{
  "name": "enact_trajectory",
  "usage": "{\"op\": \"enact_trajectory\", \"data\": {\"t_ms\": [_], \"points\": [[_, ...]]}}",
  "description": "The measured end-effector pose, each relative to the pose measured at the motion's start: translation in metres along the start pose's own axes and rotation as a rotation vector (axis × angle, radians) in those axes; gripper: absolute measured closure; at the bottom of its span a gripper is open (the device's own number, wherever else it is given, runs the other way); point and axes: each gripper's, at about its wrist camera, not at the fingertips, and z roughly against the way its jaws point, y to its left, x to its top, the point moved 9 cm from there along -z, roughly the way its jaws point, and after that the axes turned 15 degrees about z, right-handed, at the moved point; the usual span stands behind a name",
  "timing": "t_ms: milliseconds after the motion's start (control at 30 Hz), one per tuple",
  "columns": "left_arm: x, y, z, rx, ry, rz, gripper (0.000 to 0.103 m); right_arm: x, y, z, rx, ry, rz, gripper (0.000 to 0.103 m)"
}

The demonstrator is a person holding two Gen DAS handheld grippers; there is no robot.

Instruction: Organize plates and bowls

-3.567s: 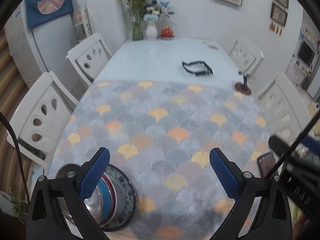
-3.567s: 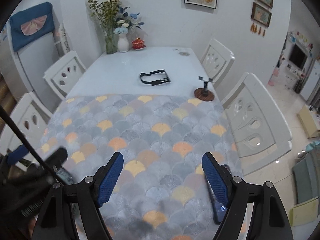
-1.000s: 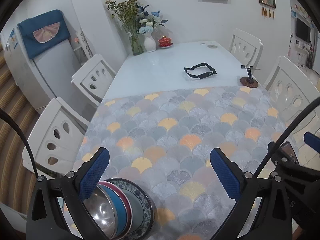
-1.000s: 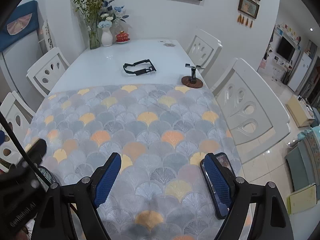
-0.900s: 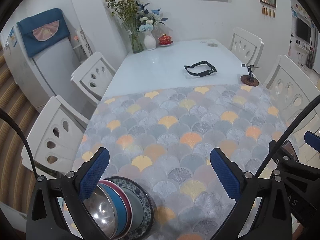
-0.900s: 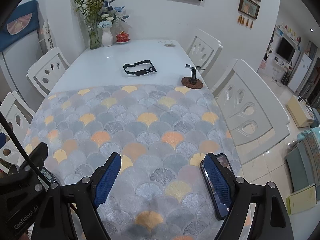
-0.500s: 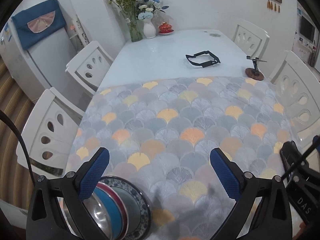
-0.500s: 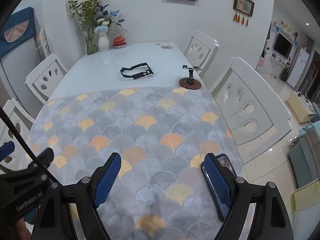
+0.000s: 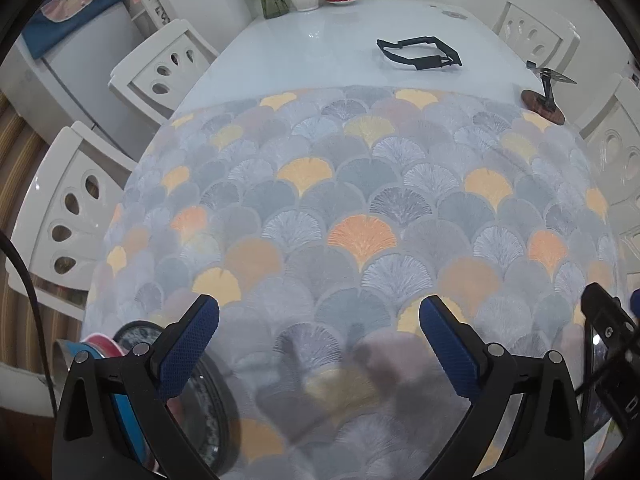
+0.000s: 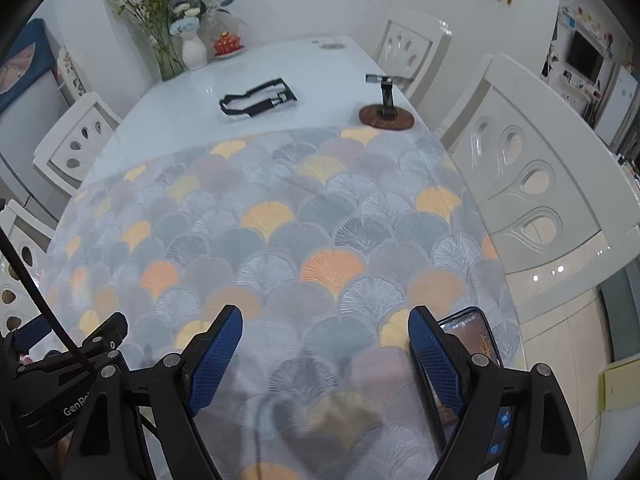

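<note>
A stack of dishes (image 9: 210,400) sits at the near left corner of the patterned mat (image 9: 360,208): a dark-patterned plate at the bottom, with blue and red-rimmed bowls on it, mostly hidden behind my left finger. My left gripper (image 9: 318,340) is open and empty, low over the mat, just right of the stack. My right gripper (image 10: 324,350) is open and empty over the mat's near right part. The left gripper's body shows at the left edge of the right wrist view (image 10: 60,384).
A phone (image 10: 480,344) lies on the mat behind my right finger. A black frame (image 9: 420,54) and a small stand on a brown base (image 9: 544,106) are on the white table (image 9: 320,40). A vase (image 10: 194,52) stands at the far end. White chairs surround the table.
Both grippers have tilted down and come closer to the mat. The dish stack has slid further behind my left finger. Both stay open.
</note>
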Motion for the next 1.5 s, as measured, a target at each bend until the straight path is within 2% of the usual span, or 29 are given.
{"op": "enact_trajectory", "data": {"t_ms": [67,200,367,467,600,800,867,933,1100,1233,1400,1500], "points": [[-0.001,-0.003,0.001,-0.006,-0.001,0.012,0.003,0.0,-0.004,-0.006,0.037,0.038,-0.036,0.02],[-0.003,-0.007,0.006,-0.026,0.014,0.034,0.003,0.005,-0.008,-0.004,0.032,0.047,-0.023,0.02],[0.003,-0.009,0.031,-0.042,-0.023,0.037,0.003,0.014,-0.009,0.019,-0.011,0.03,0.029,0.02],[0.008,-0.003,0.045,-0.045,-0.042,0.049,0.003,0.015,-0.003,0.031,-0.017,0.052,0.073,0.02],[0.014,0.007,0.057,-0.037,-0.065,0.071,0.003,0.015,0.0,0.039,-0.071,0.083,0.121,0.02],[0.02,0.009,0.067,-0.04,-0.097,0.066,0.003,0.019,0.002,0.05,-0.071,0.061,0.112,0.02],[0.02,0.007,0.068,-0.046,-0.099,0.063,0.003,0.019,0.0,0.049,-0.101,0.07,0.113,0.02],[0.018,0.006,0.068,-0.046,-0.101,0.058,0.003,0.016,-0.001,0.045,-0.09,0.089,0.098,0.02],[0.012,0.008,0.056,0.005,-0.098,0.029,0.003,0.012,-0.005,0.035,-0.063,0.098,0.058,0.02],[0.024,0.01,0.048,0.064,-0.12,-0.025,0.003,0.013,-0.006,0.031,-0.078,0.092,0.072,0.02],[0.036,0.019,0.049,0.07,-0.128,0.0,0.003,0.02,-0.009,0.03,-0.064,0.078,0.074,0.02],[0.044,0.022,0.052,0.088,-0.163,-0.005,0.003,0.024,-0.01,0.029,-0.079,0.074,0.082,0.02]]}}
